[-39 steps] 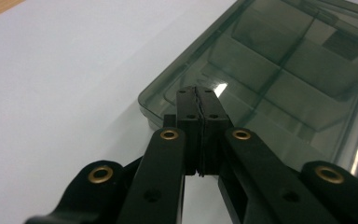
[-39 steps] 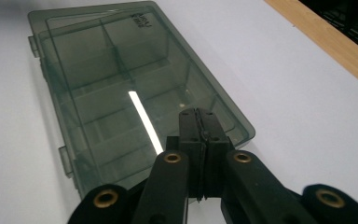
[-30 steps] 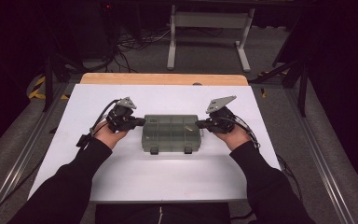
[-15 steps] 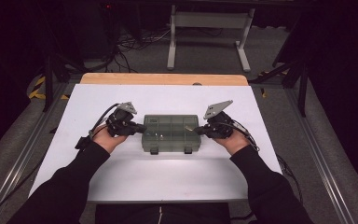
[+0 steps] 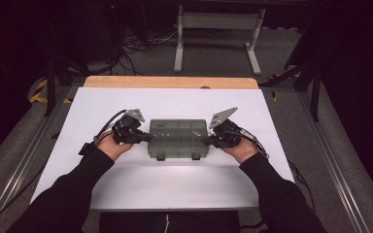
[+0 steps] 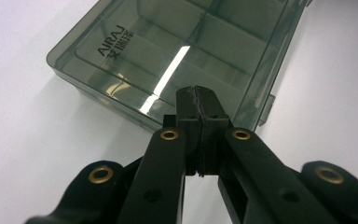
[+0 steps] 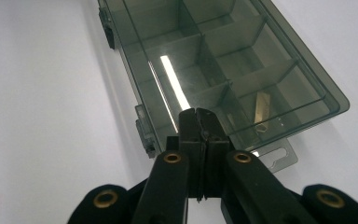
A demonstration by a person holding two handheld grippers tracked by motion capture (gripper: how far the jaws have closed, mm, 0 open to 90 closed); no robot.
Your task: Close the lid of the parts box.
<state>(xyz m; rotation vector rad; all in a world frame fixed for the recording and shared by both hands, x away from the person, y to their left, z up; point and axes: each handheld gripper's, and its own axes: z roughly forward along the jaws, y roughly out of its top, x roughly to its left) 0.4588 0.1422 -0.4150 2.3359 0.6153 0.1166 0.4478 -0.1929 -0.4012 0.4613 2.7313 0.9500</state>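
Observation:
A smoky transparent compartment box (image 5: 178,138) lies closed in the middle of the white table (image 5: 175,184), its two latches on the near side. My left gripper (image 5: 148,138) is shut, its tips at the box's left end. In the left gripper view the shut left gripper (image 6: 197,93) points at the short wall of the box (image 6: 168,51), with nothing between the pads. My right gripper (image 5: 205,141) is shut at the right end. Seen in the right gripper view, the right gripper (image 7: 197,114) sits over the box (image 7: 223,60) edge near its hang tab (image 7: 279,156). Whether either one touches the box I cannot tell.
The white table top has a wooden strip (image 5: 170,81) at its far edge. Beyond it stand a metal frame (image 5: 213,39) and cables on the floor. Rails run along both sides of the table.
The right hand has shifted slightly toward the near side of the table. The box and the left hand stay where they were.

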